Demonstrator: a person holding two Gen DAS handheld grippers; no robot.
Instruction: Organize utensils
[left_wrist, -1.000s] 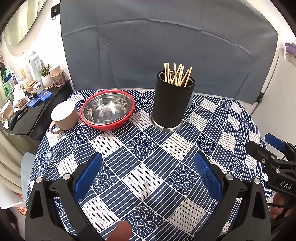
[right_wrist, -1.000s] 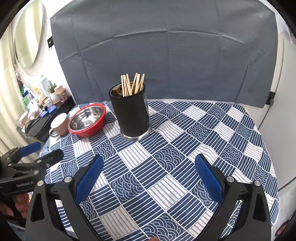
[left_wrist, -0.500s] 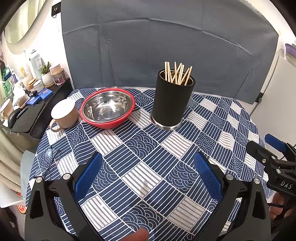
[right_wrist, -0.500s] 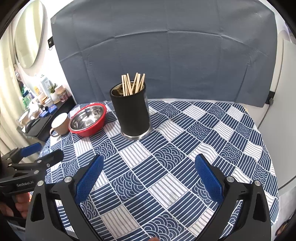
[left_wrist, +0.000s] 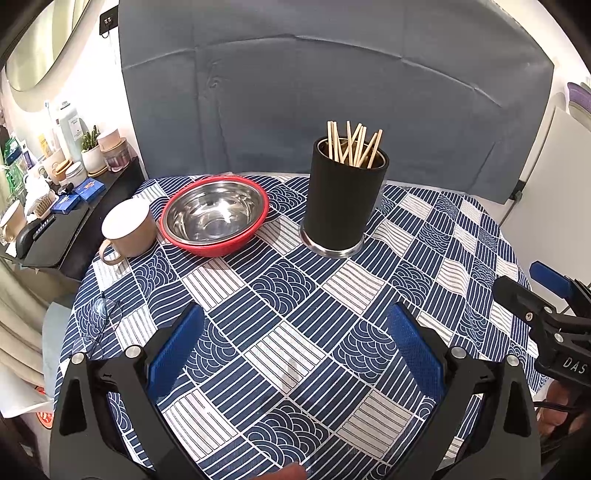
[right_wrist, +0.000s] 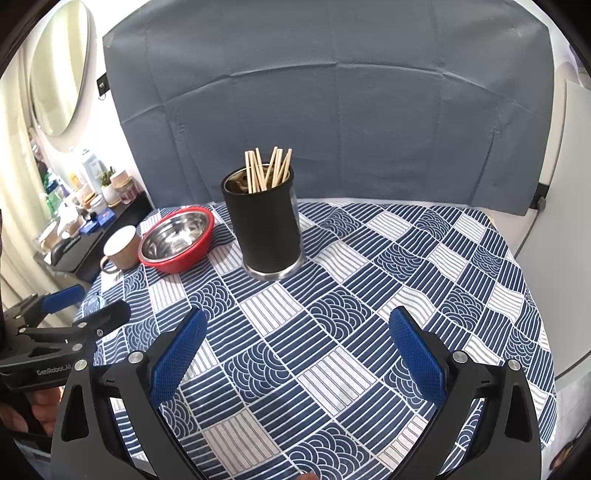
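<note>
Chopsticks (left_wrist: 352, 146) stand bunched in the black cylindrical holder (left_wrist: 343, 201), which sits toward 12 o'clock on the table (left_wrist: 280, 354), upright on its steel base. At about 10 o'clock from the holder, just beside it but apart, lies the red-rimmed steel bowl (left_wrist: 215, 216), empty, and the beige mug (left_wrist: 127, 229) is close against the bowl's far-left side; whether the two touch I cannot tell.

Left gripper (left_wrist: 295, 345) and right gripper (right_wrist: 297, 341) both hover over the near half of the cloth at 6 o'clock, jaws spread wide and holding nothing. No loose utensil shows on the cloth, so the step in hand looks like either the very start or the close of the sorting; I cannot tell which.

Should a reach come next, it calls for a forward approach to the holder, closing on the stick tips from above, since the sticks lean in different directions.

Room is generous: the middle of the table is open. The round edge drops away at 3 o'clock, and a pair of clear glasses (left_wrist: 98, 325) lies near the 8 o'clock edge, easy to brush.
</note>
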